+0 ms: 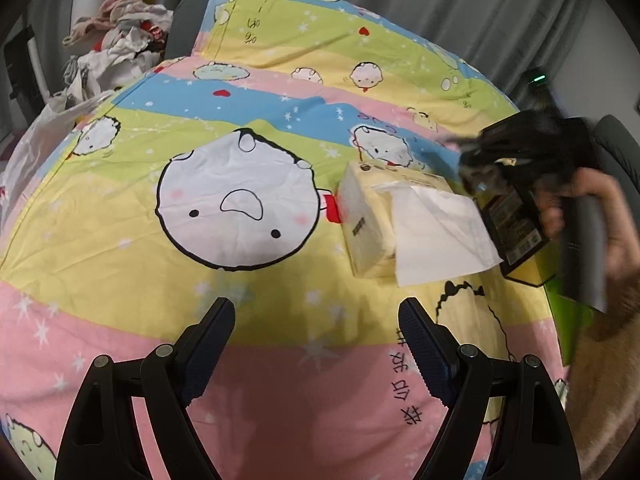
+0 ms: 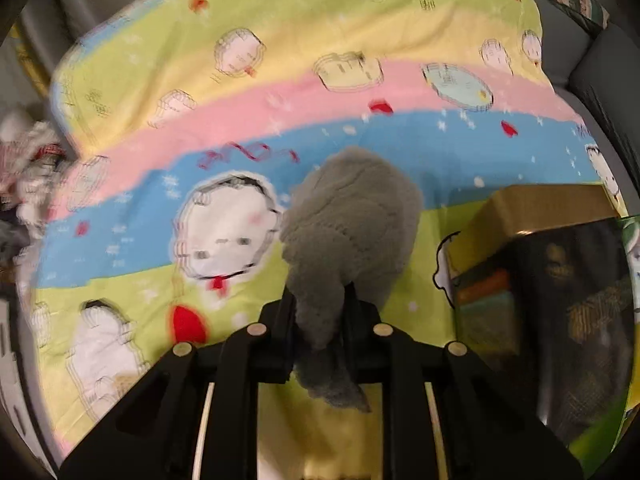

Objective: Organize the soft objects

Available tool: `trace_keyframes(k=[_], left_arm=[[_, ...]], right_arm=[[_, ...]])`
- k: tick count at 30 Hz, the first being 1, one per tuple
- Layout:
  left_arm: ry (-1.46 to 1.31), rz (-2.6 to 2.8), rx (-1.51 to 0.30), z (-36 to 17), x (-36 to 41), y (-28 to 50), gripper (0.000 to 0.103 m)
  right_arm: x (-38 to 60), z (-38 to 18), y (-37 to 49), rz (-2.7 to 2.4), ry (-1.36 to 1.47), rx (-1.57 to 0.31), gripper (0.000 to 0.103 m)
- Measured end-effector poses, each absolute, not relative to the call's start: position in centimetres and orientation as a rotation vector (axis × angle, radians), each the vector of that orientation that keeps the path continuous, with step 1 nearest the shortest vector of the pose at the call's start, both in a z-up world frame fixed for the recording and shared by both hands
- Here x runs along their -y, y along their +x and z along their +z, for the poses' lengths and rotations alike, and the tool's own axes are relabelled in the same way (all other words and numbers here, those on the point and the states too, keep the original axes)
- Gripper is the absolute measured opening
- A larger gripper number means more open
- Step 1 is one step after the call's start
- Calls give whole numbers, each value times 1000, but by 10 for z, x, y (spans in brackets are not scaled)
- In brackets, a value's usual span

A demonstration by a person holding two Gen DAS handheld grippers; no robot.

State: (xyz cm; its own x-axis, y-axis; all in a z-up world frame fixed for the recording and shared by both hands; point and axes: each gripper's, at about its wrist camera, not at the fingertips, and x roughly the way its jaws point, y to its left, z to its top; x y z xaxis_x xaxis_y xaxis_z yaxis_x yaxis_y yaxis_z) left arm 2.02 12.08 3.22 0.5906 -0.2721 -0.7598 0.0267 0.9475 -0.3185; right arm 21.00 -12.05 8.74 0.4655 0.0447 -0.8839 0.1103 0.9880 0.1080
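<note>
Two views, taken in turn.

Left wrist: left gripper hovers over the cartoon quilt, jaws spread wide, nothing between them. Tissue pack lies at about 1 o'clock from the jaws, apart from them, one sheet pulled out and draped toward the near side. Pack's long axis runs roughly 11 to 5 o'clock. Right hand and its tool sit at 3 o'clock, blurred. Clothes heap at 10 o'clock, well apart.

Right wrist: right gripper has jaws pressed onto a grey plush cloth. Cloth rises from the pinch toward 12 o'clock, a tail hanging behind the fingers. Frame is smeared, so whether the cloth touches the quilt I cannot tell. Dark box at 3 o'clock.

Judgement: the left gripper is free and nearer the pack; reaching it needs a forward-right move.
</note>
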Motion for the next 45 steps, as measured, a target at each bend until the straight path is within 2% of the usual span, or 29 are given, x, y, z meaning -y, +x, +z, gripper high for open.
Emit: trace_keyframes(k=[4, 10, 14, 23, 30, 33, 35, 36, 38, 40, 45], left_arm=[[-274, -186, -911, 42, -114, 12, 84], [-238, -192, -906, 49, -102, -7, 84], [-232, -196, -918, 49, -97, -17, 84], [-218, -221, -936, 49, -86, -32, 84], [-216, -295, -997, 36, -67, -38, 84], [-210, -323, -1004, 34, -59, -42, 84], [-206, -337, -1010, 34, -53, -43, 84], [-214, -347, -1008, 35, -53, -44, 84], [-223, -363, -1003, 36, -50, -44, 84], [-226, -381, -1004, 36, -45, -44, 84], [-224, -439, -1033, 31, -21, -38, 84]], right_arm=[[117, 135, 153, 91, 158, -997, 18], [115, 149, 65, 225, 119, -977, 19], [122, 125, 27, 283, 119, -1048, 19], [115, 46, -26, 357, 157, -1333, 21], [117, 26, -5, 328, 245, -1347, 26], [117, 27, 0, 318, 282, -1344, 32], [124, 31, -2, 319, 317, -1342, 44], [127, 34, -3, 315, 325, -1328, 47], [136, 42, -5, 291, 323, -1288, 62], [146, 50, -6, 254, 319, -1236, 67], [170, 52, -3, 201, 340, -1208, 68]])
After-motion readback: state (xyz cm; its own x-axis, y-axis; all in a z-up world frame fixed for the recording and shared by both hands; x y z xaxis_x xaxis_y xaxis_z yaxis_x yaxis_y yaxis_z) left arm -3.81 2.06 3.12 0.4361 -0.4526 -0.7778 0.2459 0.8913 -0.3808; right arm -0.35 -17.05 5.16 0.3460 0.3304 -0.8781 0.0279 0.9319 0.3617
